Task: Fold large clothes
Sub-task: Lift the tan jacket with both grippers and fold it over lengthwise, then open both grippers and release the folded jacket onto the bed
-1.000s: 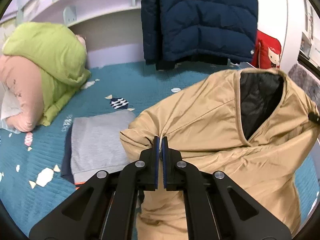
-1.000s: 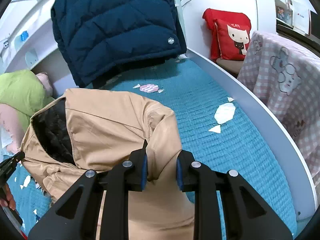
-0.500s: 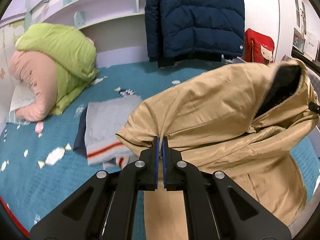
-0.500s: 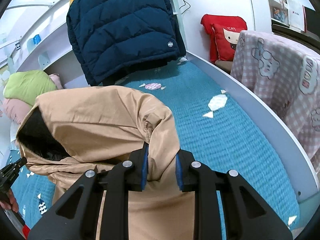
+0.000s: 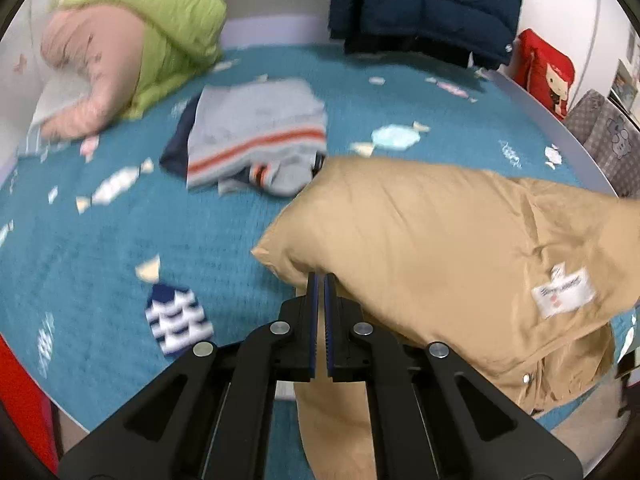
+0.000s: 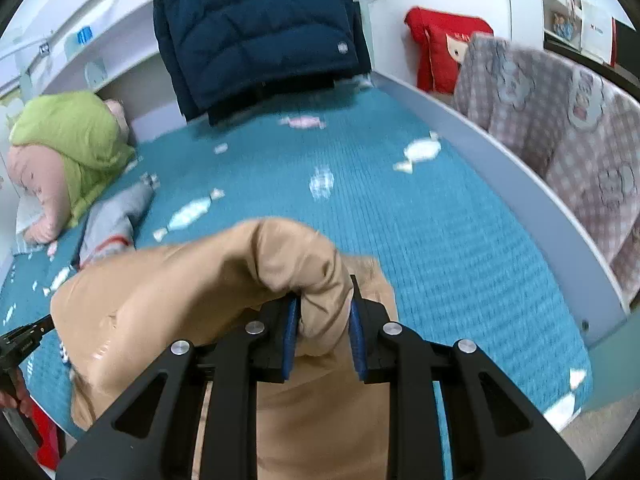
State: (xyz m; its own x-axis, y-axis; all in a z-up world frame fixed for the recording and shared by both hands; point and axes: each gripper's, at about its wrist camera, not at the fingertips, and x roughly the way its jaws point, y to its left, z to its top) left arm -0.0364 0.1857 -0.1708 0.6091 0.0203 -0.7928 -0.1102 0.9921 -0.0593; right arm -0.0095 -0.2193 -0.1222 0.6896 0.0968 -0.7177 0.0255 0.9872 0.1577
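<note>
Here we pinch a thin edge of the tan jacket (image 5: 432, 240) in our left gripper (image 5: 321, 284), our right gripper (image 6: 322, 312) clamps a thick bunch, and the jacket hangs over the teal bed (image 6: 420, 220) near folded grey clothes (image 5: 256, 132).

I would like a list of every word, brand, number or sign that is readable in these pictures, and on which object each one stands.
None can be read.
White sewn label on the tan jacket: printed, too blurred.
Round silver badge on the hanging navy puffer jacket: too small.
Red cushion with a cartoon figure: lettering too blurred.
White paper on the wall: too small.
</note>
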